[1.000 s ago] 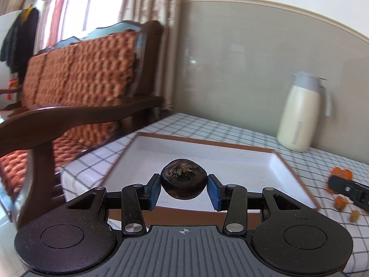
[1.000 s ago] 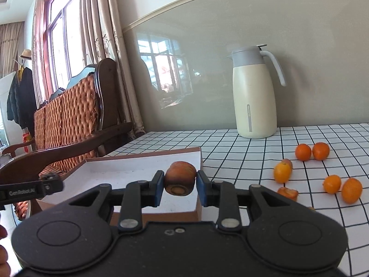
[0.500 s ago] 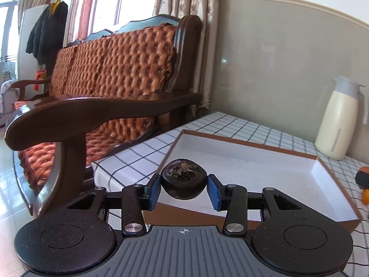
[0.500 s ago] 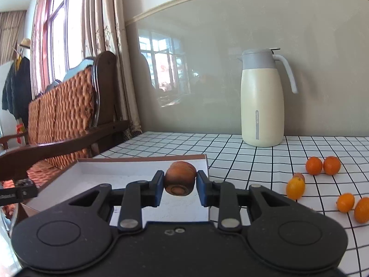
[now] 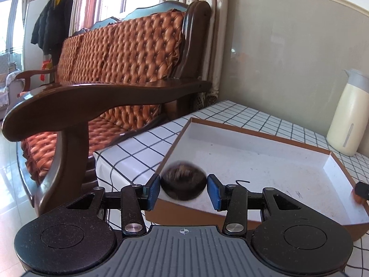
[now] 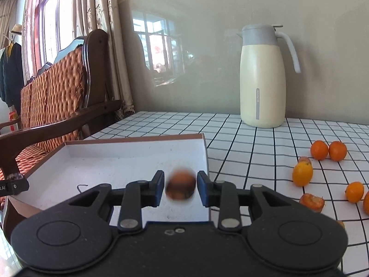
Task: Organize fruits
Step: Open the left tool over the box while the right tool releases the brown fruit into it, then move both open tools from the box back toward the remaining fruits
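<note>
Both grippers, left (image 5: 183, 188) and right (image 6: 180, 187), spread apart over the tray (image 5: 265, 159); blurred dark fruit (image 5: 183, 185) and brown fruit (image 6: 180, 186) between their fingers.

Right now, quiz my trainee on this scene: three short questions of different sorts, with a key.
1. True or false: the left gripper clamps the dark fruit tightly.
2. The brown fruit at the right gripper is over: A) the box B) the jug C) the sofa.
3. Fill in: the small oranges lie on the checked ___.
Key: 1 false, its jaws stand open; 2 A; 3 tablecloth.
</note>
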